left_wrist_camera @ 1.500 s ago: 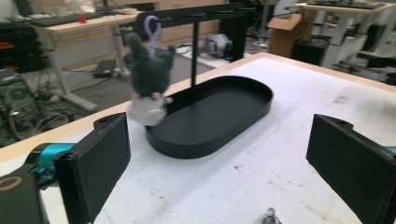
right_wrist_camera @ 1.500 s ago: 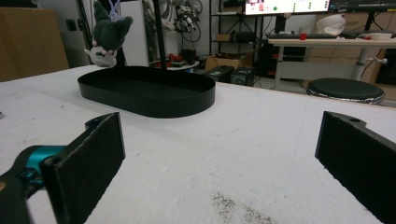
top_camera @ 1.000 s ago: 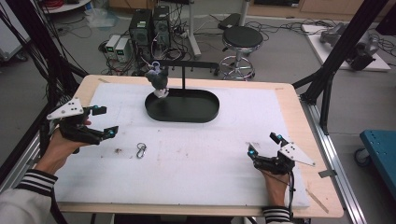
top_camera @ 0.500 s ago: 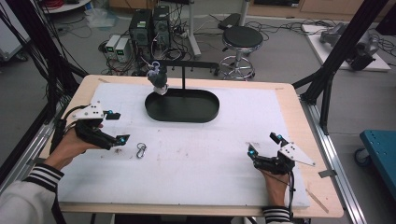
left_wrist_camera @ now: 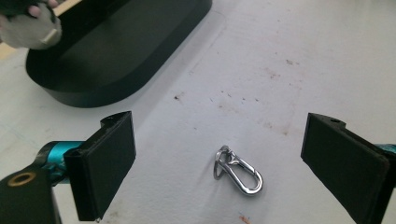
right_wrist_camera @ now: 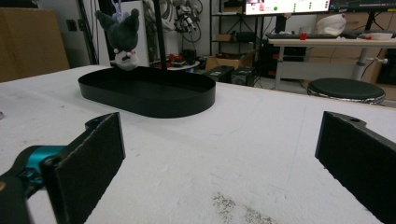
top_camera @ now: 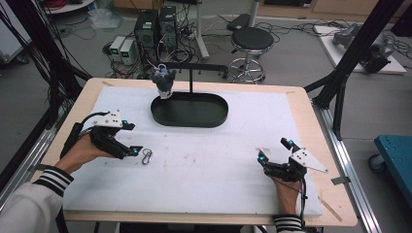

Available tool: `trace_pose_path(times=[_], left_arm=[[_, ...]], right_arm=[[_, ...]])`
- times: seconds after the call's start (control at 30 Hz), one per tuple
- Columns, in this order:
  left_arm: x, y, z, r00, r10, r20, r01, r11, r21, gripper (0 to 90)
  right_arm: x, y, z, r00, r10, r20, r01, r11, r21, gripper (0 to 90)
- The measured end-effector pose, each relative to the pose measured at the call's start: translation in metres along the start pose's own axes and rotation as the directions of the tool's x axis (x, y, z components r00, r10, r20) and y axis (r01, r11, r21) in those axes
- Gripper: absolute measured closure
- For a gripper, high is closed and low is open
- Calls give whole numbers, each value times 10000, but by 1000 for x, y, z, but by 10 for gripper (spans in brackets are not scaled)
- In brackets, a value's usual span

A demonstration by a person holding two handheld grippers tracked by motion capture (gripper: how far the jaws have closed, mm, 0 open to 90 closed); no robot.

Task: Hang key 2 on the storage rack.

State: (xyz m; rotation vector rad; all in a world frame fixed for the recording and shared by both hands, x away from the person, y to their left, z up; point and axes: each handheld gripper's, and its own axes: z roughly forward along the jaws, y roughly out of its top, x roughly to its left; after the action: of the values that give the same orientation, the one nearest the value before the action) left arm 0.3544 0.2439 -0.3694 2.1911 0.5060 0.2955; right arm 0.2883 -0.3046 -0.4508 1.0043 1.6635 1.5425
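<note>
White foam mat (top_camera: 204, 160) bears shiny metal snap hook (left_wrist_camera: 239, 170).

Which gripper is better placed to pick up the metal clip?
Left. The left gripper is open with the clip lying on the mat between its jaws. The right gripper rests far across the table, facing the tray.

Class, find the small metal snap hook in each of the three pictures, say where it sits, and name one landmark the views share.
High view: the snap hook lies on the white mat, left of centre, just right of the left gripper.
Left gripper view: the snap hook lies low in the picture, between the open jaws.
Right gripper view: the hook is not seen.
Shared landmark: the black oval tray, with the plush toy hanging over its end.
</note>
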Motion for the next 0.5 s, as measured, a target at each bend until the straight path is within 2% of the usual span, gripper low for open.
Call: trace_pose_path(times=[0.07, 0.23, 0.5], left_arm=[[-1, 0, 3, 10000, -14, 67, 14, 10000, 34, 106], [-1, -1, 12, 9995, 202, 260, -216, 9982, 563, 111], [-2, -5, 25, 9986, 186, 503, -244, 9930, 1159, 127]], right_arm=[[0, 0, 0, 10000, 6, -4, -6, 10000, 2, 7], [0, 0, 0, 10000, 17, -7, -17, 10000, 3, 7], [0, 0, 0, 10000, -1, -3, 1, 10000, 4, 7]])
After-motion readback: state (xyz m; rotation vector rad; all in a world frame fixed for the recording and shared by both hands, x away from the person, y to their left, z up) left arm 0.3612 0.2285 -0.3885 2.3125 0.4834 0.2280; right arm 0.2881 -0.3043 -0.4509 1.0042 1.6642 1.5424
